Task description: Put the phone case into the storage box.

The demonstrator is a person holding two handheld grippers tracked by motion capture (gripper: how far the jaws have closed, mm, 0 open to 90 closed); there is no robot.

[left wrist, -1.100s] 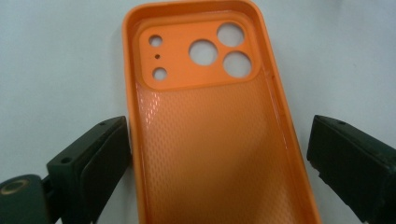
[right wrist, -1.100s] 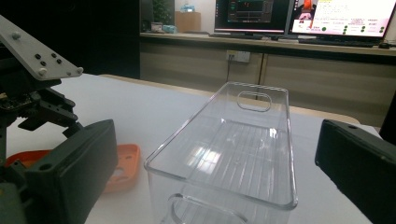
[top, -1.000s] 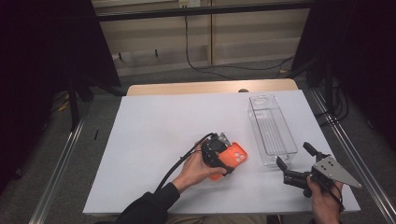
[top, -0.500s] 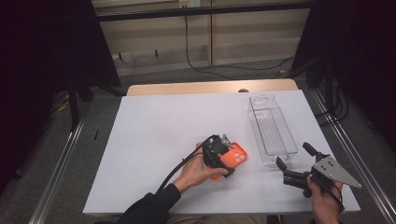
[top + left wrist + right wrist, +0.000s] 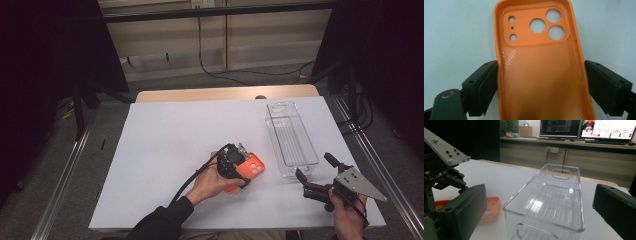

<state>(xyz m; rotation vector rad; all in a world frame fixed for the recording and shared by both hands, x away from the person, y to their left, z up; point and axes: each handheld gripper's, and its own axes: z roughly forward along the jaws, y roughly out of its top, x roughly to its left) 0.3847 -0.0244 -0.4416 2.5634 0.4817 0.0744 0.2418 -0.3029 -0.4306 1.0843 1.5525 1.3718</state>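
An orange phone case (image 5: 251, 170) lies inside up on the white table (image 5: 165, 140), with its camera holes at the far end. My left gripper (image 5: 234, 161) is shut on it, and its jaws press the case's two long edges (image 5: 541, 82). In the right gripper view the case (image 5: 489, 208) shows low at the left. A clear plastic bin (image 5: 291, 140) stands empty at the right. My right gripper (image 5: 315, 168) is held open just off the bin's near end, with the bin (image 5: 554, 197) showing between its wide-apart jaws.
The table's front edge runs just below both hands. A wooden table edge (image 5: 225, 93) shows behind the white surface. Metal rails (image 5: 65, 175) run along both sides, and cables lie on the floor beyond. Monitors (image 5: 584, 128) stand on a far counter.
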